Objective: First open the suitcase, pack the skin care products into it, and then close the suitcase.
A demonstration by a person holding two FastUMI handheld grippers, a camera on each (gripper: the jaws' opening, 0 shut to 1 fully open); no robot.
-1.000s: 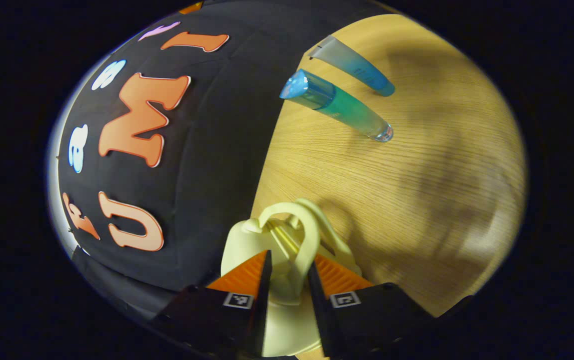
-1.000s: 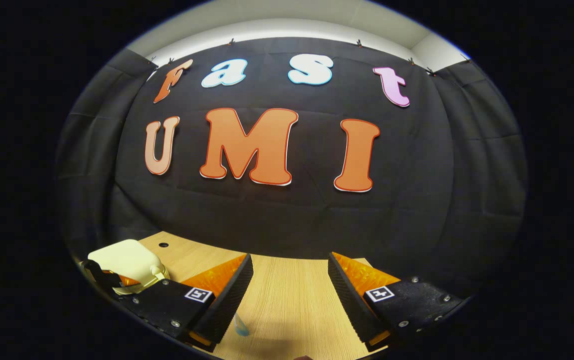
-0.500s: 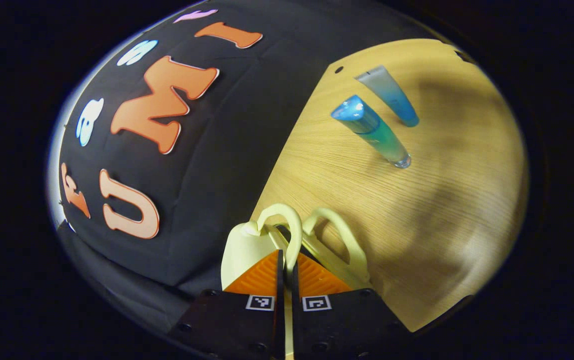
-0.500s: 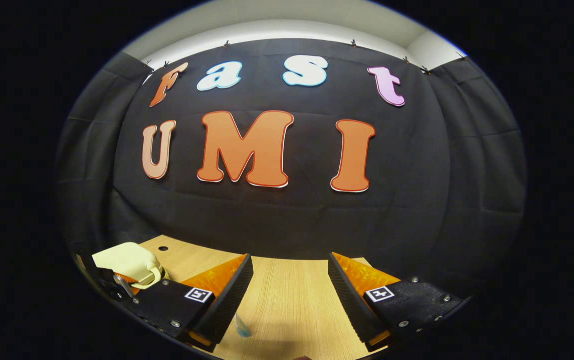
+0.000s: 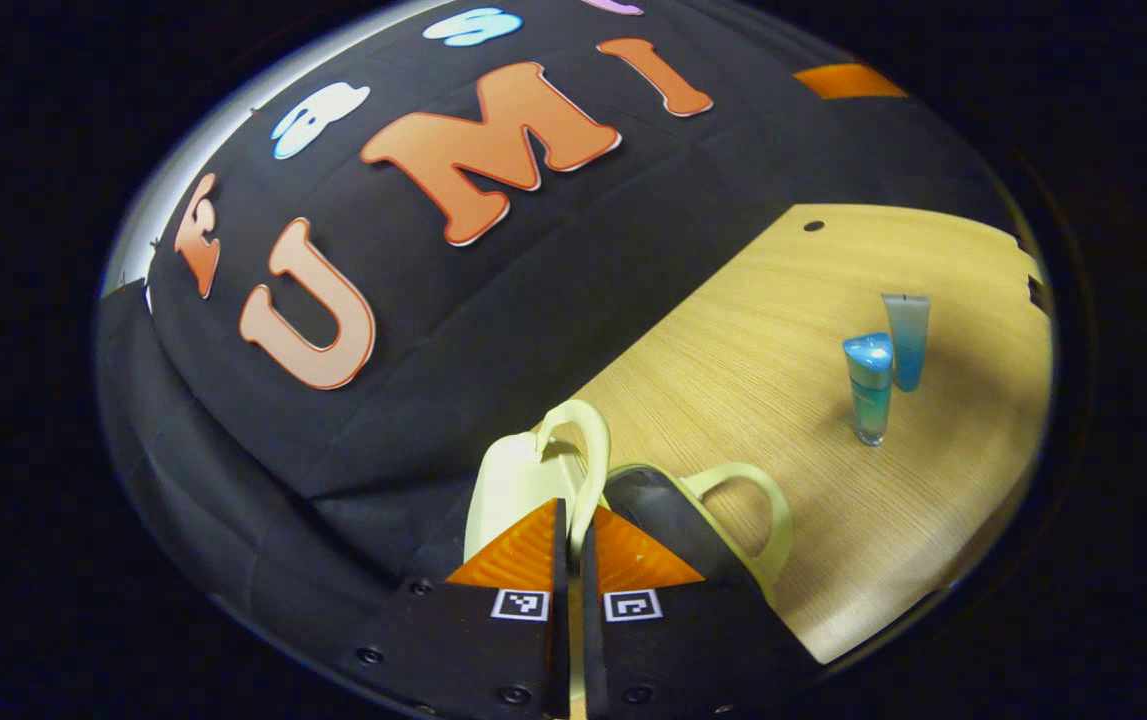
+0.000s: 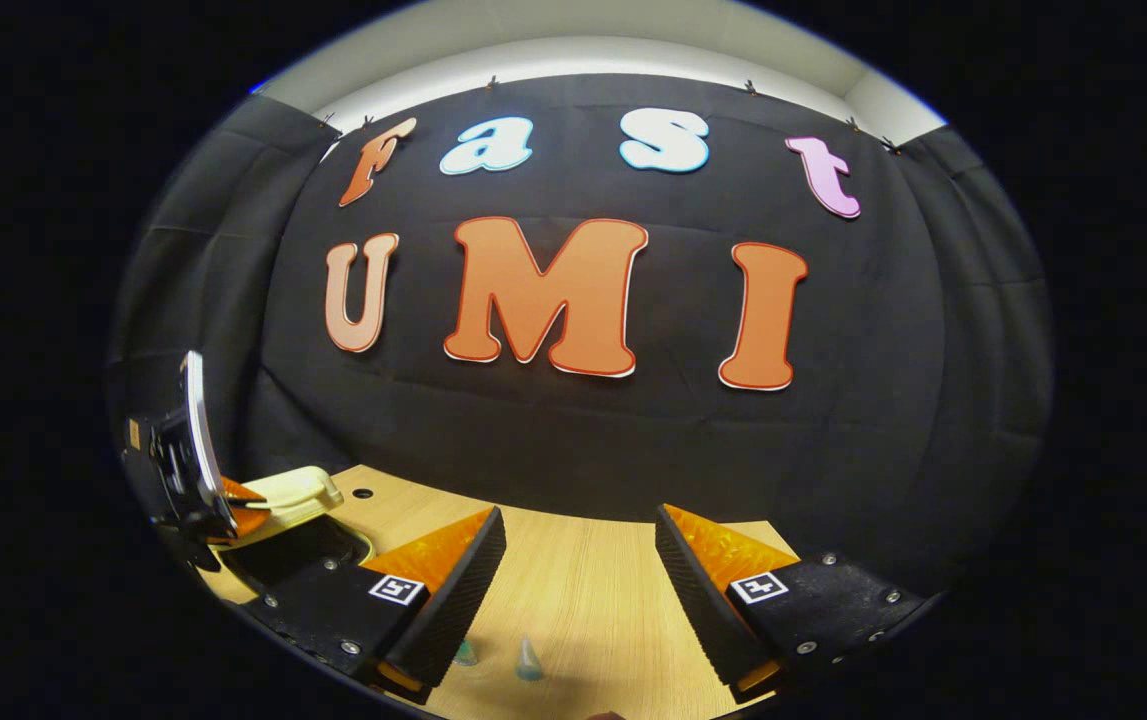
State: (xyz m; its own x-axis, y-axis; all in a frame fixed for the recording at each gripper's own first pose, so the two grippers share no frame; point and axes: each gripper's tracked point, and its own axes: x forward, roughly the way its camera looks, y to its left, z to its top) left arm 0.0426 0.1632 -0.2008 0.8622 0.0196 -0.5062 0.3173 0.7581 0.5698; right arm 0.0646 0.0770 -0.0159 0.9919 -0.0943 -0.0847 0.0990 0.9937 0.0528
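A small cream suitcase [image 5: 511, 478] lies on the wooden table [image 5: 733, 340] against the wall. My left gripper [image 5: 573, 512] is shut on the lid's handle [image 5: 588, 440], and the lid is raised so the dark inside [image 5: 658, 515] shows. The base's handle [image 5: 758, 500] sticks out to the right. Two skin care tubes, a teal one [image 5: 870, 388] and a paler blue one [image 5: 906, 338], lie farther off on the table. My right gripper [image 6: 578, 560] hovers open over the table, nothing between its fingers. To its left are the left gripper [image 6: 195, 465] and the lifted lid [image 6: 295, 490]. Tube ends [image 6: 528, 662] show below the right gripper.
The black cloth wall runs right behind the suitcase. The table has a small round hole [image 5: 813, 226] near its far edge, and its right edge [image 5: 1028, 280] lies beyond the tubes. Bare wood stretches between the suitcase and the tubes.
My left gripper closed on the lid's handle and has lifted it, swinging the lid up and exposing the dark inside. The right gripper stayed open and barely shifted.
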